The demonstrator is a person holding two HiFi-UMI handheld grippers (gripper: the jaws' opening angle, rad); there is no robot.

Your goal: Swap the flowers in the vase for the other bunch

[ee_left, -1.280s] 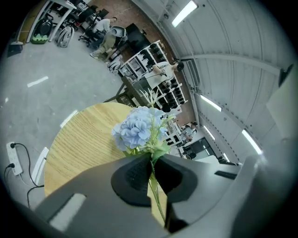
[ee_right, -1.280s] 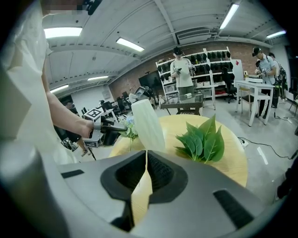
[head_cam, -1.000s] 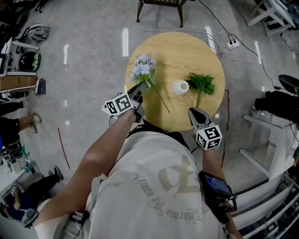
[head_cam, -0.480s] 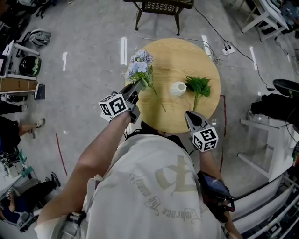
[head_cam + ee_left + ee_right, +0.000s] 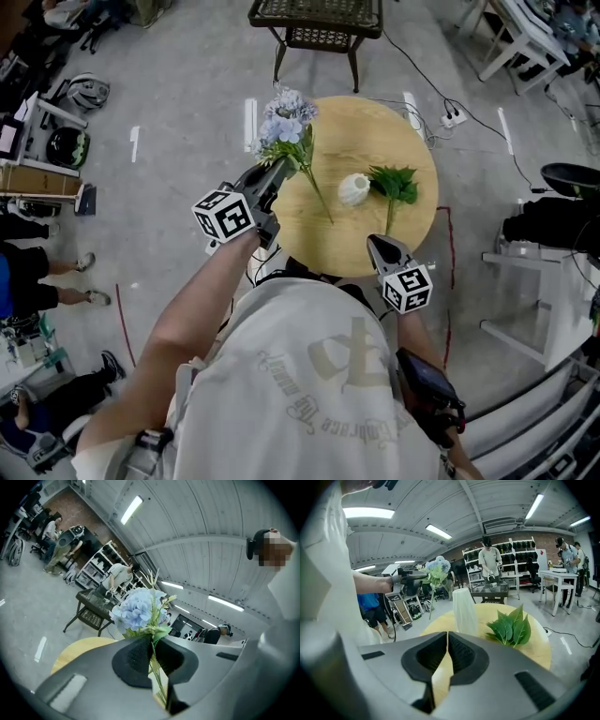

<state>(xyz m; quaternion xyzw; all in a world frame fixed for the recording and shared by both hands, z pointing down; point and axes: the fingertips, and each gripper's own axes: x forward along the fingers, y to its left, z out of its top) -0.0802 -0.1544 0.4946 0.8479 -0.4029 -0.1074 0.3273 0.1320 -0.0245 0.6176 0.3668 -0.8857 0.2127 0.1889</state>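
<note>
My left gripper (image 5: 281,165) is shut on the stem of the blue flower bunch (image 5: 284,118), held raised over the left edge of the round wooden table (image 5: 328,239). In the left gripper view the blue flower bunch (image 5: 139,611) rises just past my left gripper (image 5: 152,647), the stem pinched between the pads. The white vase (image 5: 354,189) stands empty at the table's middle. The green leaf bunch (image 5: 394,186) lies on the table right of it. My right gripper (image 5: 381,246) is shut and empty at the near right edge. In the right gripper view, past my right gripper (image 5: 447,639), the white vase (image 5: 465,610) and the green leaf bunch (image 5: 511,627) show.
A dark metal wicker side table (image 5: 316,23) stands beyond the round table. A power strip and cables (image 5: 450,116) lie on the floor to the right. People, chairs and bags (image 5: 56,103) are at the left; white furniture (image 5: 525,291) at the right.
My left gripper has lifted the blue flower bunch up off the table, its stem now hanging free. The right gripper has hardly moved.
</note>
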